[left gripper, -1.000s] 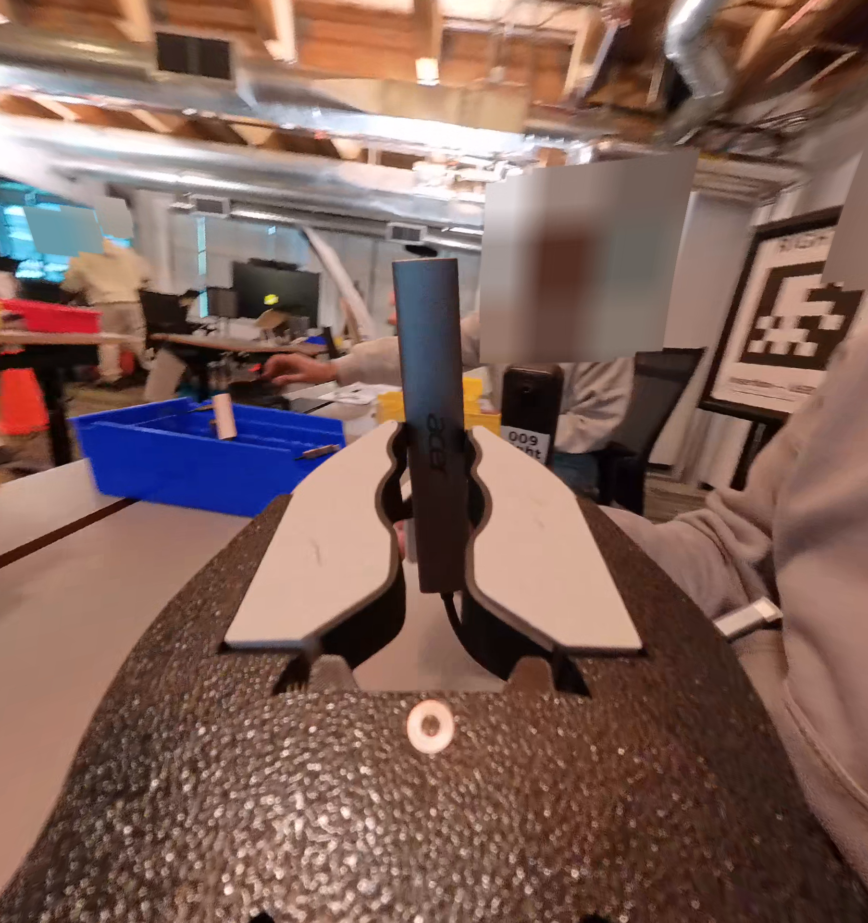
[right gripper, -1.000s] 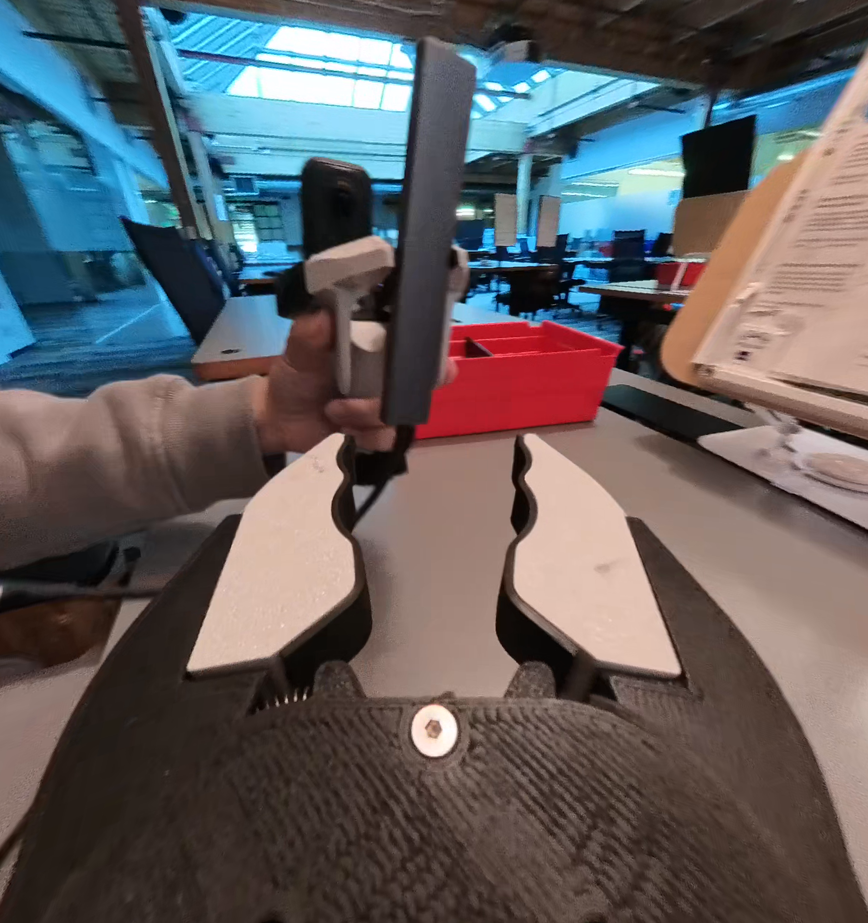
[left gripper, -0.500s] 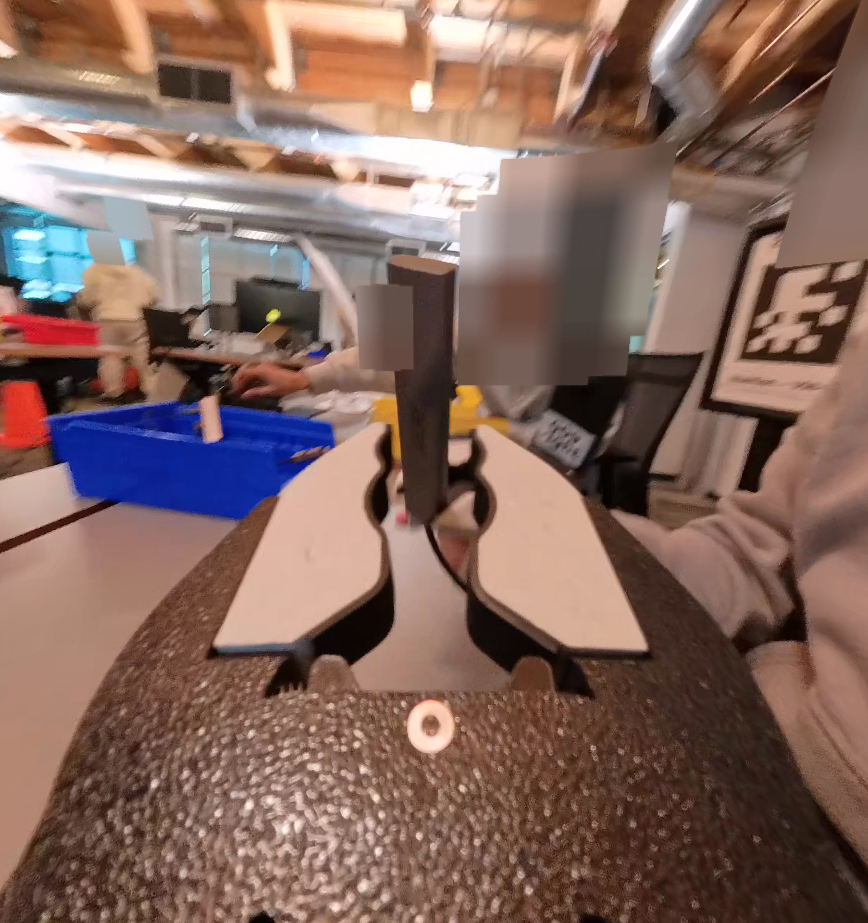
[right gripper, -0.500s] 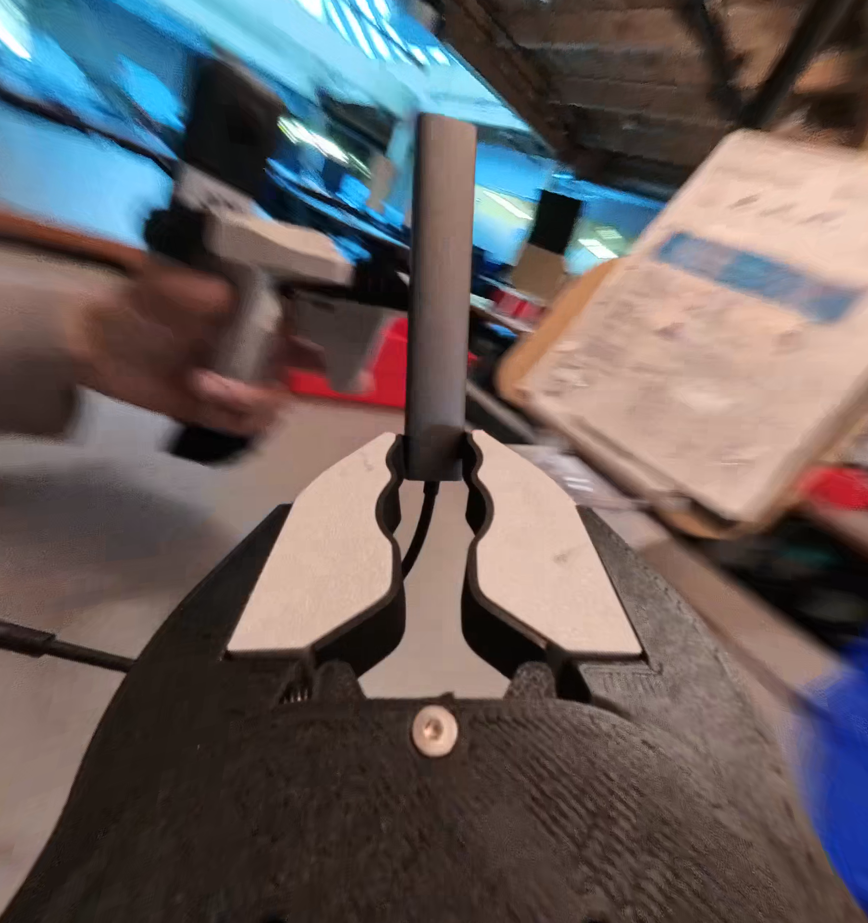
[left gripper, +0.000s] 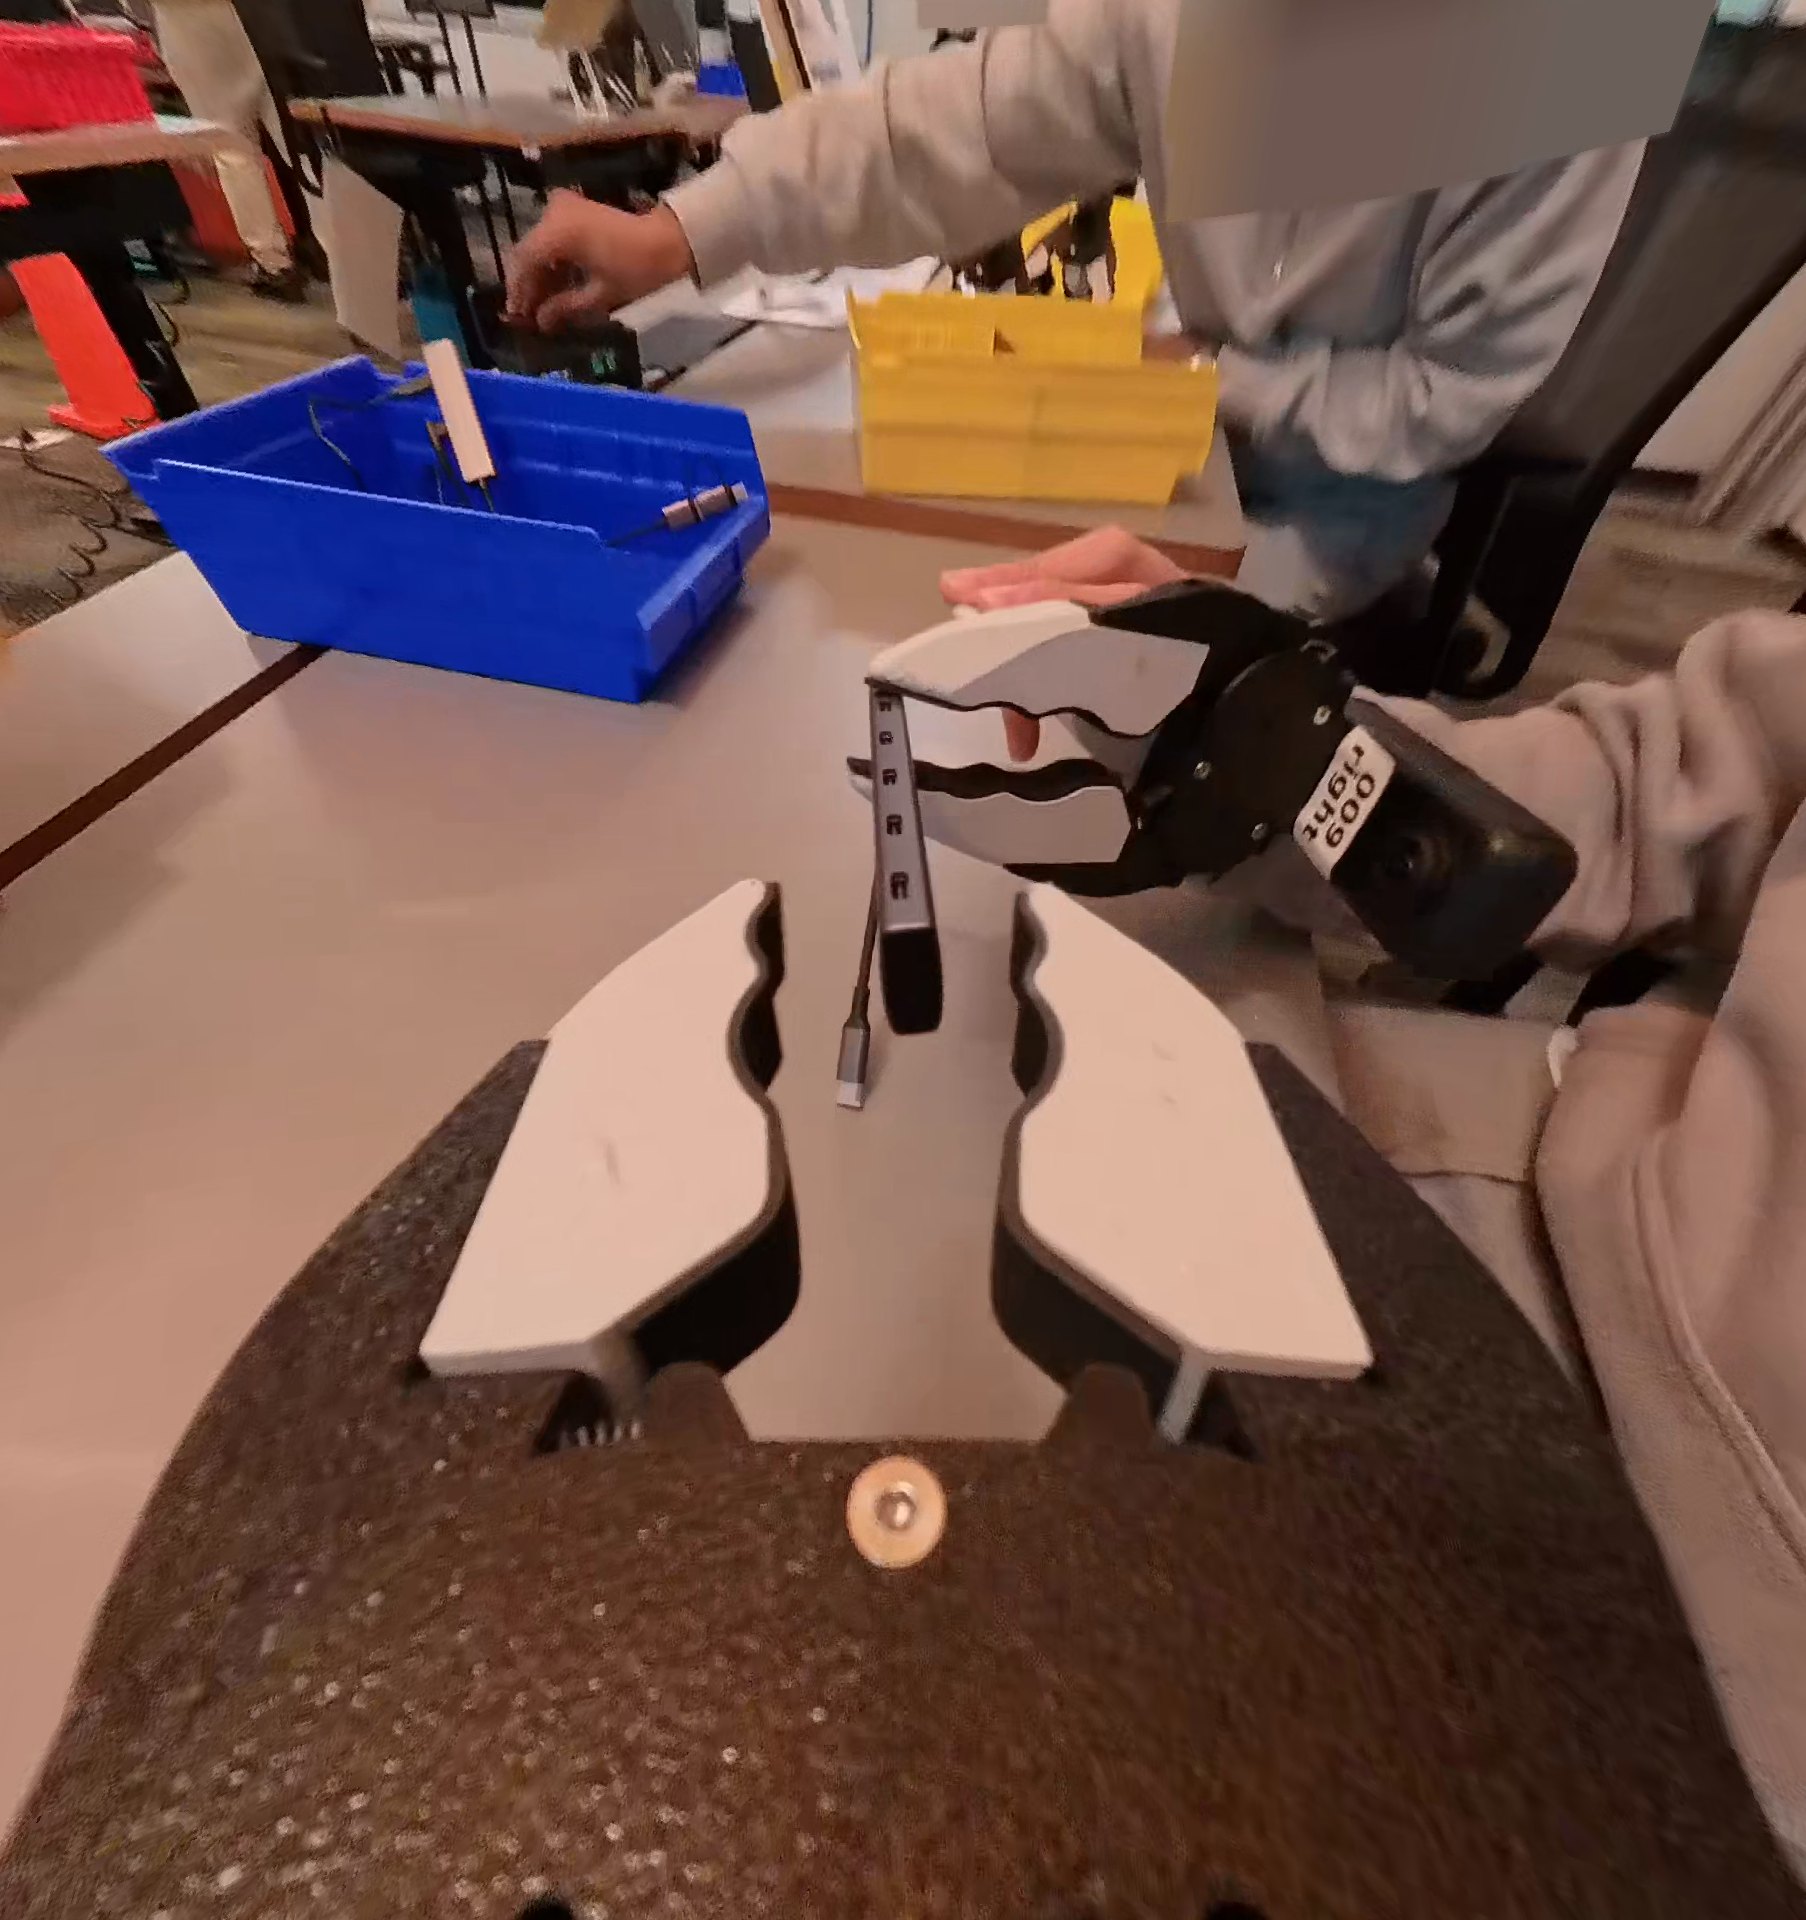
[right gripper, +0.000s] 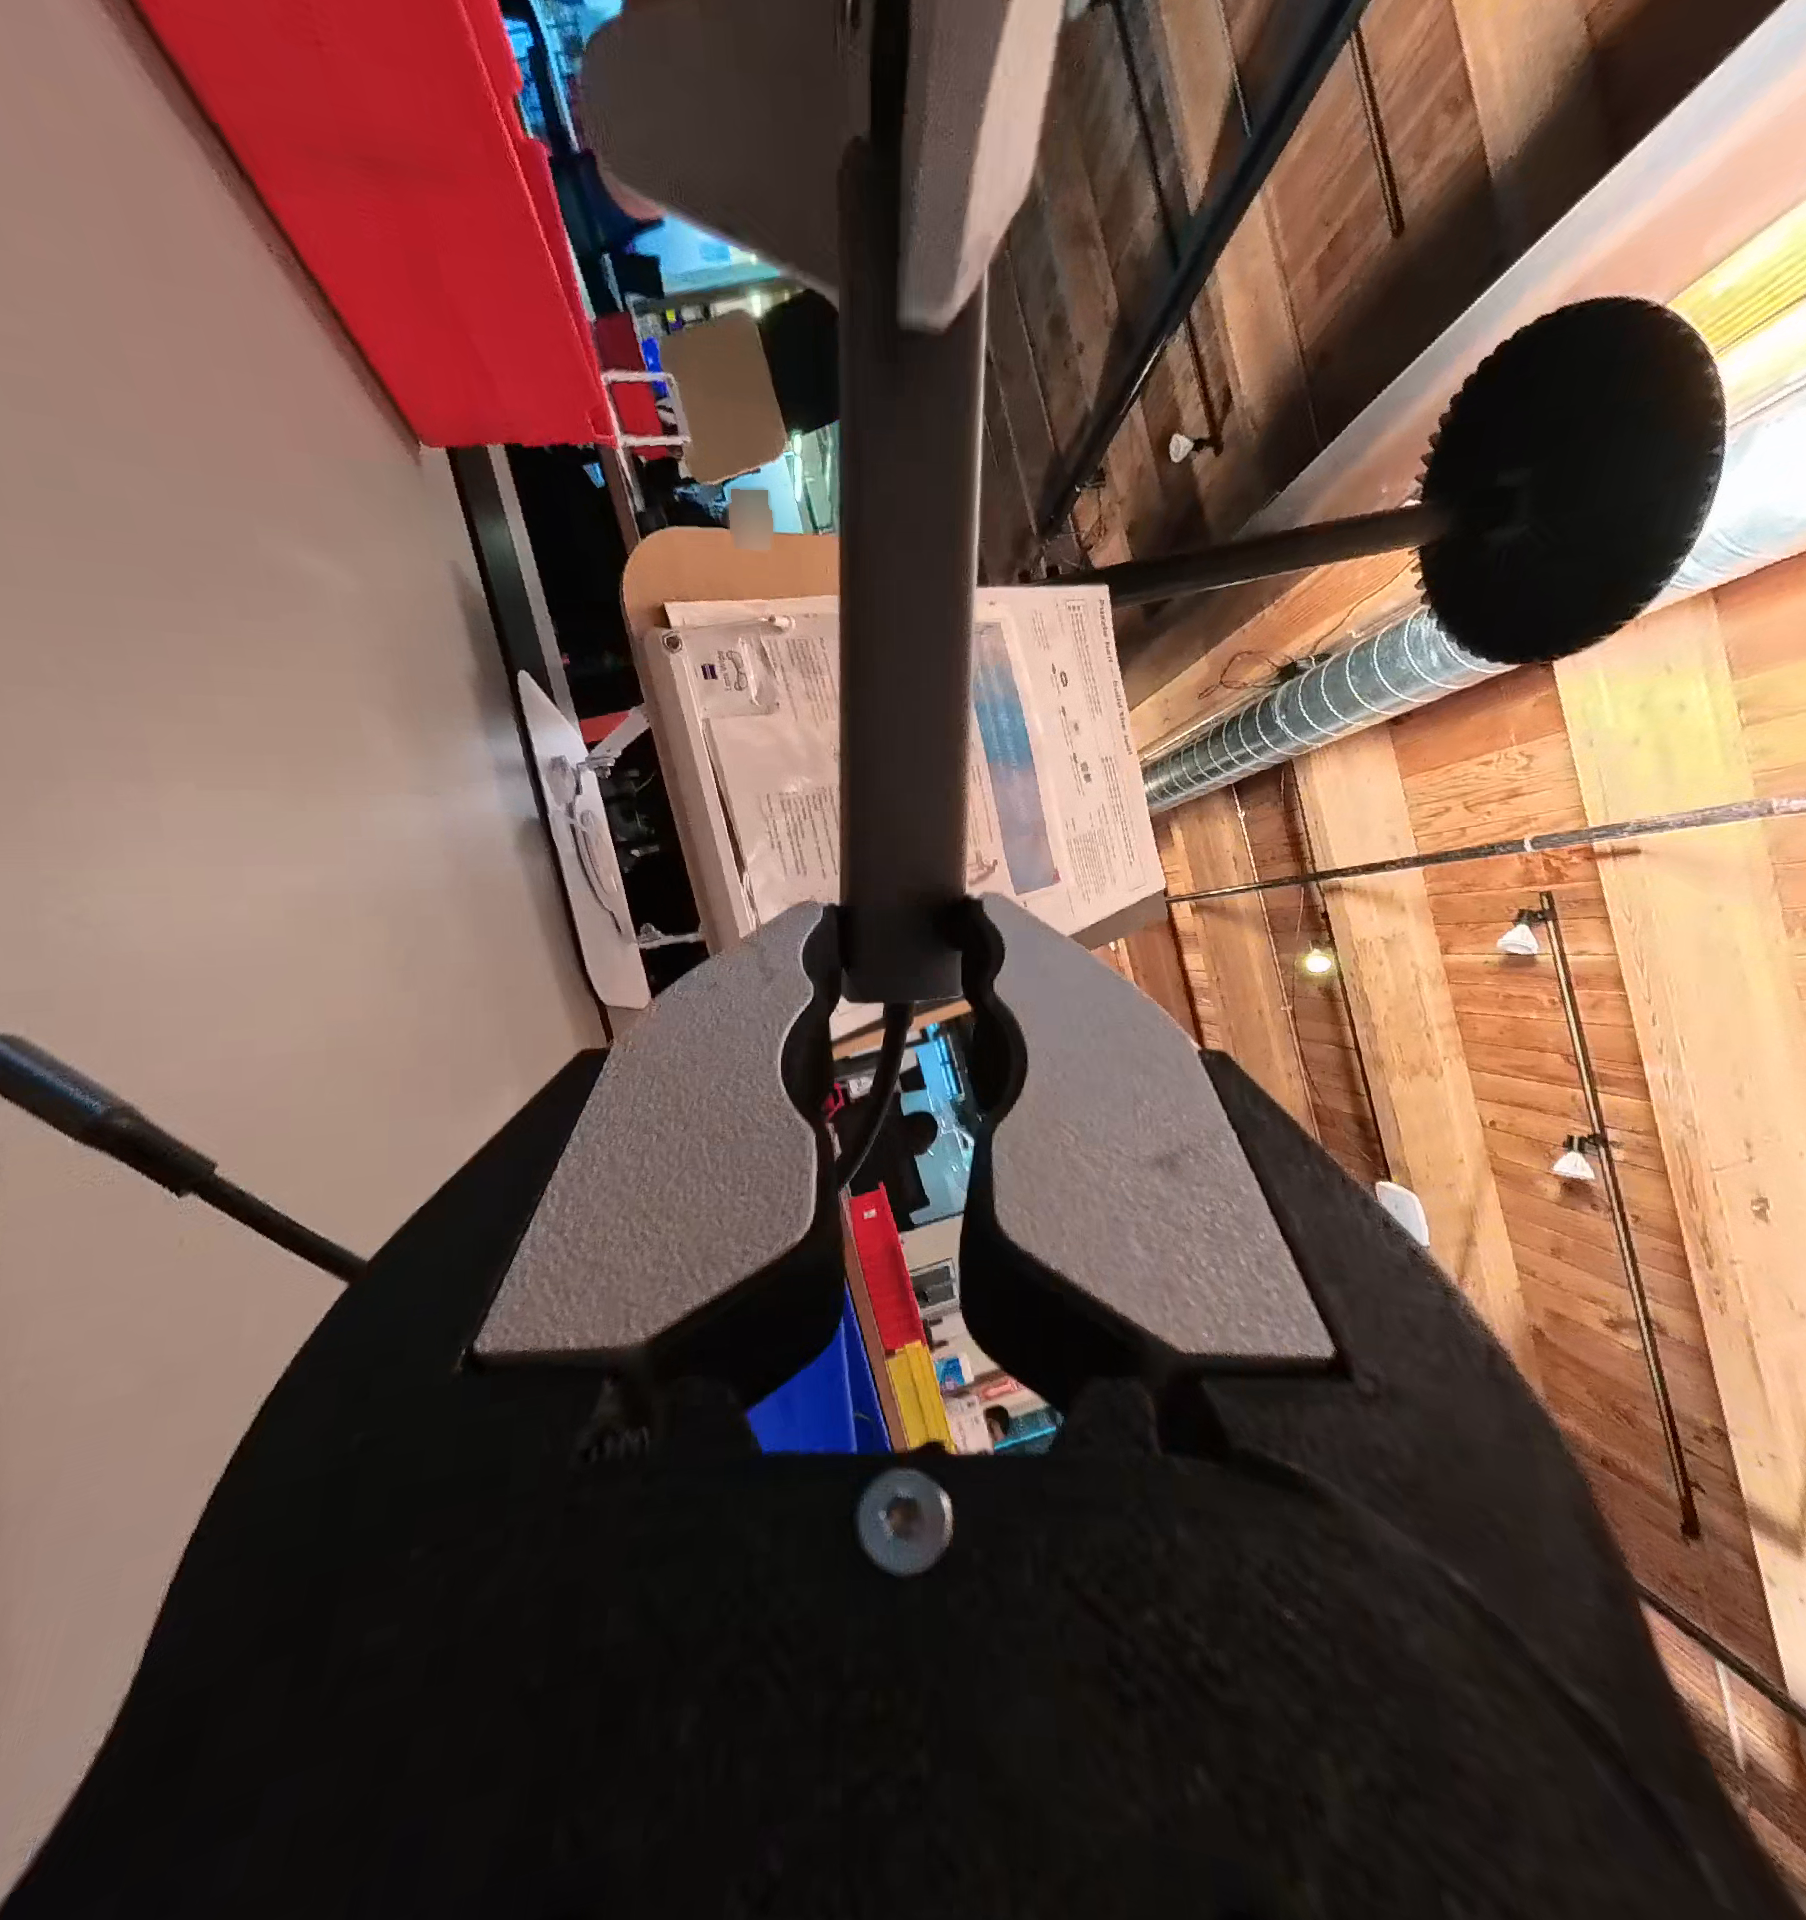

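- The right gripper (left gripper: 883,740) is pinching one end of a slim grey USB hub (left gripper: 901,852), letting it hang over the grey table (left gripper: 359,831).
- The left gripper (left gripper: 894,966) is gaping wide, empty, just below the hub and its dangling cable plug (left gripper: 853,1065).
- A blue bin (left gripper: 442,561) is sitting well beyond.

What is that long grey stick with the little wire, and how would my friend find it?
Start at the blue bin on the grey table, then look nearer, to the right gripper. Its tips pinch a slim grey hub pointing toward the open left gripper. Only it has a row of ports and a short dangling cable.
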A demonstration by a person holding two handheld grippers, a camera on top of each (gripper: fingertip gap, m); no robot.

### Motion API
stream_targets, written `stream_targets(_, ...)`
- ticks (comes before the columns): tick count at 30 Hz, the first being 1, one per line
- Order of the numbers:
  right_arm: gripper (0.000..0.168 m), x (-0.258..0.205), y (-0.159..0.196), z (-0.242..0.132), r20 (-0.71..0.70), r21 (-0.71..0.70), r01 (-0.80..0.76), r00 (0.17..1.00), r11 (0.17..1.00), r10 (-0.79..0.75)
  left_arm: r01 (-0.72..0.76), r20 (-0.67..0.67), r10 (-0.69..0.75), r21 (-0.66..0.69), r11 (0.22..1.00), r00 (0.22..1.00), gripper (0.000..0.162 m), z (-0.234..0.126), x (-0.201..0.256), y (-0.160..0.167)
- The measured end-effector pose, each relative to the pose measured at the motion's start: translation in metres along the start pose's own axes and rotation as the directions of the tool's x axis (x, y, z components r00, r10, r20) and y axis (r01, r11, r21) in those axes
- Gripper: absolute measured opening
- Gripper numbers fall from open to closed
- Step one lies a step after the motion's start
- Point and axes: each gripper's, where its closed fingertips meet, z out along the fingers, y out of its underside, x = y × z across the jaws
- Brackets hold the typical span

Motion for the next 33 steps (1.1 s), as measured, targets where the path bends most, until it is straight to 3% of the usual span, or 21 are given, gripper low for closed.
stream_targets(1,0.022,-0.001,-0.001,0.000,0.007,0.004,-0.019,1.000,1.000,0.019,-0.015,-0.005,0.015,-0.005,1.000,1.000,0.011,0.002,0.002,0.001)
stream_targets(5,0.023,-0.009,0.006,0.004,0.065,-0.015,-0.111,0.992,0.994,0.111,0.003,0.038,-0.002,-0.019,1.000,0.999,0.010,0.007,-0.006,0.005)
stream_targets(7,0.023,-0.011,0.010,0.006,0.099,-0.043,-0.270,0.957,0.962,0.273,0.033,0.072,-0.034,0.015,0.999,0.997,0.010,0.009,-0.012,0.005)
stream_targets(9,0.031,0.002,0.012,0.006,0.070,-0.046,-0.516,0.852,0.855,0.519,0.064,0.142,-0.076,0.084,0.994,0.987,0.010,0.007,-0.025,0.000)
stream_targets(10,0.037,0.008,0.013,0.005,0.065,-0.047,-0.664,0.743,0.746,0.666,0.073,0.175,-0.095,0.128,0.989,0.980,0.010,0.004,-0.032,-0.003)
stream_targets(12,0.040,0.011,0.007,0.005,0.123,-0.053,-0.917,0.386,0.394,0.914,0.087,0.221,-0.143,0.244,0.966,0.965,0.010,-0.003,-0.041,-0.012)
stream_targets(14,0.041,0.009,-0.003,0.007,0.224,-0.094,-0.995,-0.040,-0.019,0.974,0.109,0.236,-0.206,0.367,0.924,0.950,0.010,-0.005,-0.045,-0.020)
stream_targets(15,0.044,0.011,-0.006,0.009,0.261,-0.104,-0.977,-0.206,-0.184,0.943,0.124,0.233,-0.242,0.426,0.896,0.942,0.010,-0.005,-0.044,-0.023)
stream_targets(17,0.048,0.011,0.000,0.016,0.268,-0.115,-0.901,-0.435,-0.419,0.860,0.197,0.182,-0.334,0.523,0.829,0.925,0.010,0.002,-0.037,-0.024)
stream_targets(19,0.053,0.006,0.003,0.024,0.290,-0.152,-0.816,-0.576,-0.557,0.764,0.260,0.088,-0.381,0.592,0.763,0.920,0.010,0.013,-0.025,-0.022)
stream_targets(21,0.037,0.008,-0.004,0.027,0.366,-0.187,-0.761,-0.641,-0.622,0.674,0.316,0.013,-0.423,0.643,0.697,0.906,0.010,0.019,-0.018,-0.018)
stream_targets(23,0.011,0.017,-0.010,0.025,0.439,-0.137,-0.744,-0.637,-0.654,0.633,0.353,-0.022,-0.462,0.678,0.645,0.887,0.010,0.021,-0.017,-0.012)
stream_targets(24,0.008,0.019,-0.013,0.024,0.453,-0.117,-0.748,-0.625,-0.653,0.636,0.359,-0.029,-0.468,0.686,0.633,0.883,0.010,0.021,-0.017,-0.009)
stream_targets(28,0.029,0.016,-0.024,0.026,0.468,-0.118,-0.756,-0.614,-0.643,0.636,0.375,-0.049,-0.476,0.687,0.622,0.878,0.009,0.021,-0.018,0.000)
stream_targets(30,0.014,0.011,-0.027,0.029,0.462,-0.131,-0.763,-0.612,-0.633,0.642,0.393,-0.082,-0.481,0.702,0.593,0.873,0.009,0.019,-0.015,0.000)
stream_targets(33,0.012,0.013,-0.030,0.029,0.489,-0.153,-0.794,-0.578,-0.588,0.653,0.434,-0.141,-0.489,0.705,0.561,0.861,0.010,0.020,-0.013,0.002)
